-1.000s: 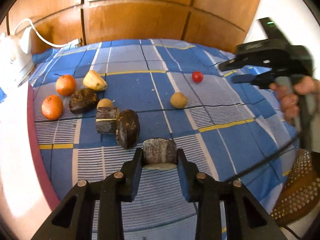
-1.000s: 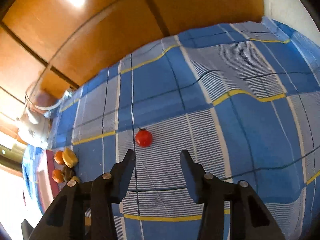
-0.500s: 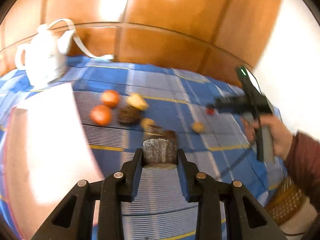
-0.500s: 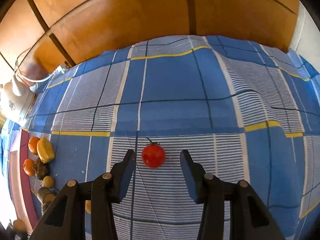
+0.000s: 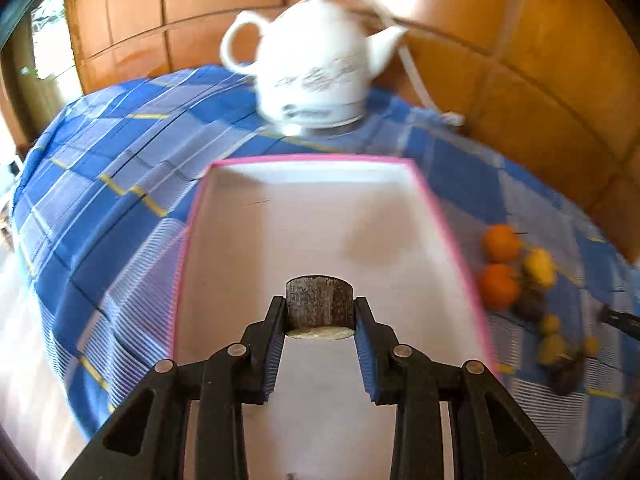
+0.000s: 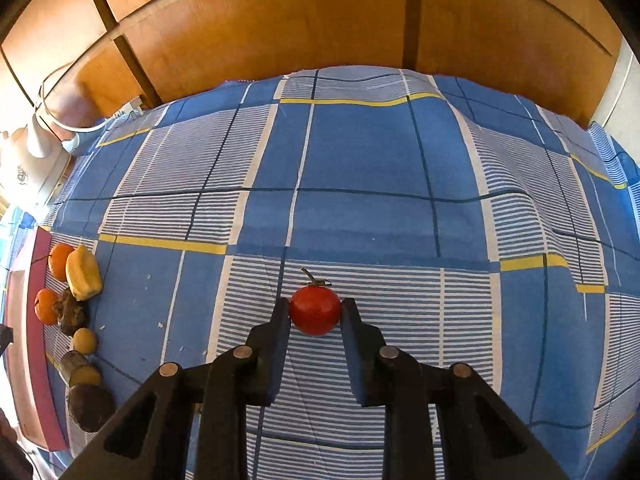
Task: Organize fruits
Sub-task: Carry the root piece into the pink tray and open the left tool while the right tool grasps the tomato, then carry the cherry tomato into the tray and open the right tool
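Observation:
My left gripper is shut on a brown cut fruit piece and holds it above the white tray with a pink rim. My right gripper has its jaws around a red tomato on the blue checked cloth, and both pads touch it. Two oranges, a yellow fruit and dark fruit pieces lie in a row right of the tray. The same row shows in the right wrist view at the far left.
A white teapot with a white cord stands behind the tray, near the wooden wall panels. The tray's pink edge shows at the left of the right wrist view. The cloth drops off at the left table edge.
My left gripper has swung left from the fruit row to above the tray, still holding the brown piece. My right gripper has moved forward and closed in on the tomato.

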`<state>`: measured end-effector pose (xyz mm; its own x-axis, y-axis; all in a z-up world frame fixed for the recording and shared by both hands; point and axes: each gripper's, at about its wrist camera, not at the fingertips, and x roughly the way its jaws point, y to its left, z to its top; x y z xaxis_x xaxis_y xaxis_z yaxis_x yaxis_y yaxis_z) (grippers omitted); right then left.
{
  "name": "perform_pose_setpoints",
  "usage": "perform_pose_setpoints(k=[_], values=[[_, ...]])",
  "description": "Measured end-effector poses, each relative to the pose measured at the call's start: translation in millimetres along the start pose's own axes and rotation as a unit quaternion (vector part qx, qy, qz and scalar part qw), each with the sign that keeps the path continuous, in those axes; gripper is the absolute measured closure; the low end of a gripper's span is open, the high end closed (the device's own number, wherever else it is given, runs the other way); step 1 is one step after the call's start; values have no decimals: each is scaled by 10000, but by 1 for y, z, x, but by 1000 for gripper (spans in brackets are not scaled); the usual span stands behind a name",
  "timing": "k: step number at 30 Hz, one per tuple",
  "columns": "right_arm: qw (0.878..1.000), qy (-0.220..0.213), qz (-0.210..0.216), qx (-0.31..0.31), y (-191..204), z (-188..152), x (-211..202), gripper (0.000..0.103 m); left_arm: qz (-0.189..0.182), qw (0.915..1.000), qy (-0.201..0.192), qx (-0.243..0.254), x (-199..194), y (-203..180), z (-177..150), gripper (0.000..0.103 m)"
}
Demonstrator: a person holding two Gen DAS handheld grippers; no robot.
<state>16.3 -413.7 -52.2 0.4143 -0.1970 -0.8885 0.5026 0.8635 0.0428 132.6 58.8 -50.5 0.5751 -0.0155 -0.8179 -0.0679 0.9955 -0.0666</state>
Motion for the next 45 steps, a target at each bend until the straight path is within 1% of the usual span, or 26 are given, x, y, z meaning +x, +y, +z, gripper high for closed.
perform_pose_setpoints(k=[2,3,5,6,12,15,19,22,32,36,42,45], values=[[10000,-9,1,-10,1,0,0,78,174,9998,17,-75,5,9,-1,69],[10000,-12,1,-25,1,1,0,78,174,9998,23,-80,6,10,0,68],[10000,6,-21,-47,1,0,1,78,211,9997,-69,-74,2,12,-2,49],[10000,15,-38,-63,1,0,1,78,232,9996,-132,-82,-1,12,-5,47],[9999,-107,38,-104,4,1,-8,78,96,9993,-321,-151,-29,5,-17,46],[9994,-210,228,-180,10,0,-17,78,12,9989,-448,-158,-46,1,-27,43],[9971,-313,543,-439,26,-2,-28,78,57,9980,-619,-61,-65,-6,-39,38],[9942,-319,759,-697,43,-5,-33,78,65,9979,-642,-27,-71,-7,-44,36],[9736,-73,1604,-1621,101,-28,-48,78,104,9975,-692,-17,-81,-5,-58,35],[9635,-32,1824,-1960,127,-40,-61,78,63,9977,-680,-27,-82,-3,-59,34],[9496,38,2120,-2310,166,-62,-70,78,8,9979,-635,-105,-81,0,-62,34],[9394,43,2333,-2510,192,-74,-76,78,12,9977,-664,-142,-83,2,-64,30]])
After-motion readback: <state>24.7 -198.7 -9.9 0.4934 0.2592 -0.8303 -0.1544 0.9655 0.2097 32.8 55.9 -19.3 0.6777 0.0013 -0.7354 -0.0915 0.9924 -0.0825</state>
